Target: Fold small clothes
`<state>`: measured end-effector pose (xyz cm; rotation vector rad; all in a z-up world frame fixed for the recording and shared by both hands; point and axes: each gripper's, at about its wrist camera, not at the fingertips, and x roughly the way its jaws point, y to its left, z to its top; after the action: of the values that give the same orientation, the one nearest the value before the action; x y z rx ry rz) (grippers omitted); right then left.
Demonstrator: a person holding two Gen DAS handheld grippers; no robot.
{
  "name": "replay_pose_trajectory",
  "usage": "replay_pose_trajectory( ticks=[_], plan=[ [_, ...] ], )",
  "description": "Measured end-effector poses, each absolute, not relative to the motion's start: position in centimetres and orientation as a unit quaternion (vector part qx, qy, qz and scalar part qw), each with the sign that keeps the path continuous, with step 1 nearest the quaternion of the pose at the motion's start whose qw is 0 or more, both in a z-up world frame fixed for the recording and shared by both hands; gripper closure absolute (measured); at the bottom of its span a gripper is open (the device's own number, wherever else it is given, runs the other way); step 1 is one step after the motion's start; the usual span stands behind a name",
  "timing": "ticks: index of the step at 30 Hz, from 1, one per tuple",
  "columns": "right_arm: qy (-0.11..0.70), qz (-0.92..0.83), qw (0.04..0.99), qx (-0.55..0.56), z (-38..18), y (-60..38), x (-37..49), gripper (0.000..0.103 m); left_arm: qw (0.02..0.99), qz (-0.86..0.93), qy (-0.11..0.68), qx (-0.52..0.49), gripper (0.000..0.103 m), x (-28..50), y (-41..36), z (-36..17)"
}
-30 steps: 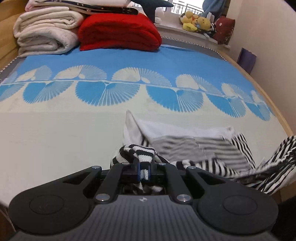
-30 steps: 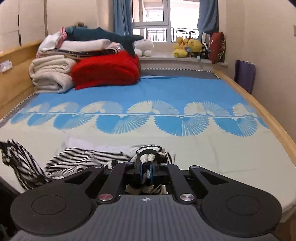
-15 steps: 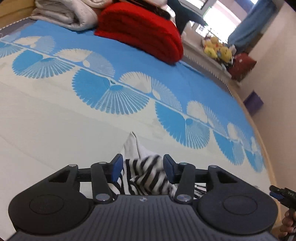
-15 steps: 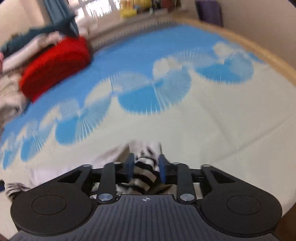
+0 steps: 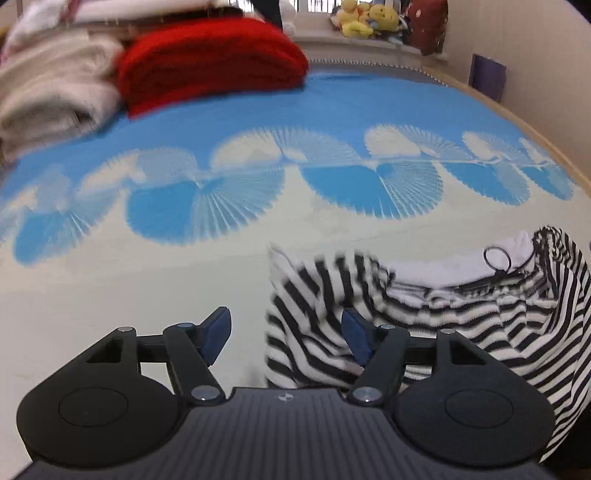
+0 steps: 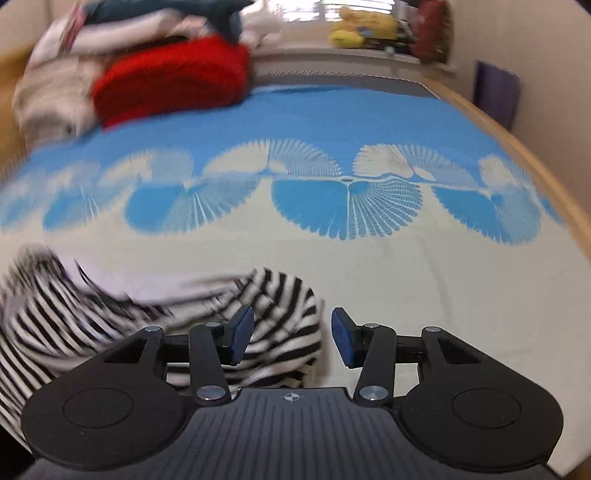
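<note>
A small black-and-white striped garment (image 5: pixel 424 317) with a white inner part lies crumpled on the bed near its front edge. In the left wrist view my left gripper (image 5: pixel 284 334) is open; the garment's left edge lies by the right finger, not held. In the right wrist view the same garment (image 6: pixel 155 325) lies at lower left, and my right gripper (image 6: pixel 291 334) is open with the garment's right end between and behind its fingers, not clamped. A thin black loop (image 5: pixel 496 258) rests on the garment's white part.
The bed has a blue and cream fan-pattern cover (image 5: pixel 332 129). A folded red blanket (image 5: pixel 210 62) and pale folded bedding (image 5: pixel 48 96) sit at the back left. Plush toys (image 5: pixel 365 18) line the windowsill. The wooden bed edge (image 6: pixel 517 147) runs along the right.
Both grippers were shut on the striped garment a second ago. They have opened wide and let it go; the garment now lies on the bed. Both views shifted and are blurred.
</note>
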<state>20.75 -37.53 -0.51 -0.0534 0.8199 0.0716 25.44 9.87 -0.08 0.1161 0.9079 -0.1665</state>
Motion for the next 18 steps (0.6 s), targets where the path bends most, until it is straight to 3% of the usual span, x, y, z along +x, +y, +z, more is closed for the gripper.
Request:
replay_pose_trajectory(
  ticks=[11, 14, 15, 16, 18],
  plan=[
    [0.415, 0.051, 0.898, -0.136, -4.4, -34.5, 24.8, 0.053, 0.88, -0.087, 0.445, 0.143, 0.03, 27.9, 7.0, -2.8],
    [0.421, 0.052, 0.894, -0.146, -5.2, -34.6, 25.4, 0.058, 0.883, -0.088, 0.431, 0.164, 0.031, 28.3, 6.5, -3.1],
    [0.417, 0.051, 0.895, -0.149, -5.3, -34.6, 25.5, 0.066, 0.885, -0.088, 0.426, 0.167, 0.033, 28.5, 6.4, -3.1],
    [0.412, 0.051, 0.898, -0.15, -5.3, -34.6, 25.6, 0.08, 0.886, -0.088, 0.423, 0.168, 0.038, 28.6, 6.4, -3.1],
    [0.403, 0.052, 0.903, -0.141, -5.1, -34.8, 25.8, 0.096, 0.889, -0.089, 0.419, 0.164, 0.047, 28.9, 6.5, -3.1]
  ],
)
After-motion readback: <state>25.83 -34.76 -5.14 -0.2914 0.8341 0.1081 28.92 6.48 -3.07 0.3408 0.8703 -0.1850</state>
